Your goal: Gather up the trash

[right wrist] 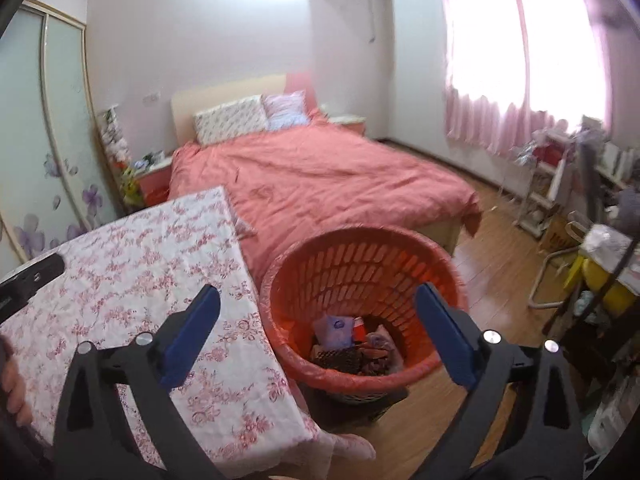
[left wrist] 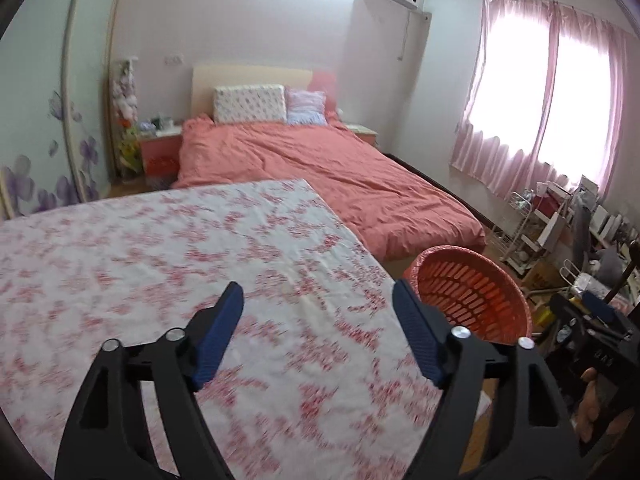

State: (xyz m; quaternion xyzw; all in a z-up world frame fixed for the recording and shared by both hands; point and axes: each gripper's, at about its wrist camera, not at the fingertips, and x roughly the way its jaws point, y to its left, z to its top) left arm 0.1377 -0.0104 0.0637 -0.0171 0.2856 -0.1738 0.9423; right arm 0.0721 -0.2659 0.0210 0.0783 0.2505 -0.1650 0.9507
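An orange slatted basket [right wrist: 362, 276] stands on the wooden floor beside the table's right edge. Crumpled wrappers and packets [right wrist: 352, 344] lie at its bottom. My right gripper [right wrist: 318, 300] hangs above the basket's near rim, open, with nothing between its blue pads. My left gripper [left wrist: 318, 296] is over the flowered tablecloth [left wrist: 160, 264], open and empty too. The basket [left wrist: 472, 292] shows just right of its right finger. In the left wrist view, part of the right gripper and a hand appear at the far right edge.
A bed with a salmon cover [right wrist: 320, 176] lies beyond the table and basket. A white rack [right wrist: 548, 196] and cluttered shelves stand along the right wall under pink curtains [right wrist: 520, 112]. A nightstand [left wrist: 160, 152] and a flower-printed wardrobe door [left wrist: 48, 128] are on the left.
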